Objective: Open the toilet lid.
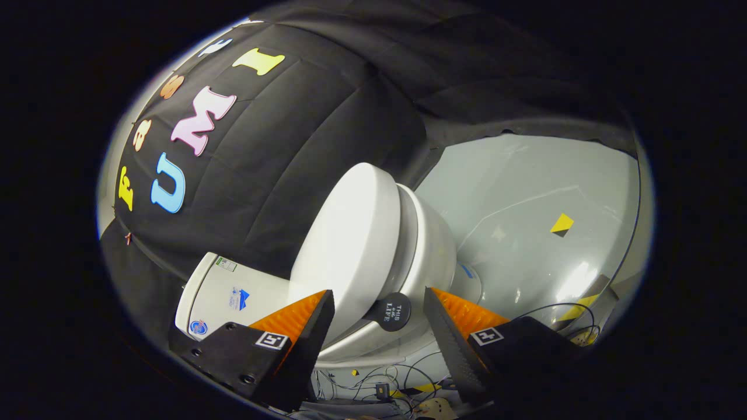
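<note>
Claw (379,312) spread wide, nothing gripped. Two fingers flank a gap; inner faces ribbed, outer blocks each carry a small square marker. Left finger (303,326) overlaps the near edge of the lid; right finger (458,326) stands apart from it. Contact at the left finger cannot be told.

Between the fingers, just ahead: a round dark knob (390,312) with pale lettering, fixed at the lid's near rim. It sits in the gap, closer to neither finger by much, touched by neither.

Lid (350,233): smooth glossy white, oval, gently domed. Seen tilted in this view, its long axis runs from the knob end, near, up and away to the far rim against the booth wall. It is parted from the seat (435,245) along its right side; a shadowed slot shows between them. Seat and bowl white, same hard gloss, rounded.

Left of the lid, behind the left finger: tank (224,294), white, boxy with rounded corners, several small stickers on it.

Below the fingers: thin tangled cables (373,382) on the floor.

Far right: floor (525,192), pale grey, shiny, with glare patches and a small yellow-and-black tag (562,224).

Far: wall (303,116), black cloth, creased.
</note>
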Available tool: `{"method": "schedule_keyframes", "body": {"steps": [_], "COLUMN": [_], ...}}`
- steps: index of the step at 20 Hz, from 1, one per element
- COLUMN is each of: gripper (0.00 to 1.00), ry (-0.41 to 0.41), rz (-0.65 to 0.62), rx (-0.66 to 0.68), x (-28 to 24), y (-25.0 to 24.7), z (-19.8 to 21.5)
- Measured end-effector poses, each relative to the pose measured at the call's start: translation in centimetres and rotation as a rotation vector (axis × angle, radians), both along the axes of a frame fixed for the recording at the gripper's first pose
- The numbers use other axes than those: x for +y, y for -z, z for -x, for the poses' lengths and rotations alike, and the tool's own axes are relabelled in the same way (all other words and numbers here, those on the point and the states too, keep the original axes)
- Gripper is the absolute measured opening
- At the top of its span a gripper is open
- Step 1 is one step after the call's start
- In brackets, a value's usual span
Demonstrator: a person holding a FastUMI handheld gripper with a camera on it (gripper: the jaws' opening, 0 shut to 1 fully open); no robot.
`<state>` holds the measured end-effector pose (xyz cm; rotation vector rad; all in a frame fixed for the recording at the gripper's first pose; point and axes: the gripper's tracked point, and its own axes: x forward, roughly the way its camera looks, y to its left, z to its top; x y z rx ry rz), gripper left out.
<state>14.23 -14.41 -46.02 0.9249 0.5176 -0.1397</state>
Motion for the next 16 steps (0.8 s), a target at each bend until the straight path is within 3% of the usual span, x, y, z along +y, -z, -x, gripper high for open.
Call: {"method": "schedule_keyframes", "body": {"steps": [6,7,8,12,16], "gripper": [0.97,0.96,0.87,0.87,0.31], "ry": [0.015,0.010,0.006,-0.014,-0.023], "rz": [-0.125,-0.145,-0.158,-0.197,-0.217], "rx": [-0.032,-0.043,-0.042,-0.069,-0.105], "x": [-0.1,0.1,0.2,1.1,1.6], "y": [2.1,2.2,2.7,3.2,2.6], "z": [-0.3,-0.6,-0.9,-1.7,-2.1]}}
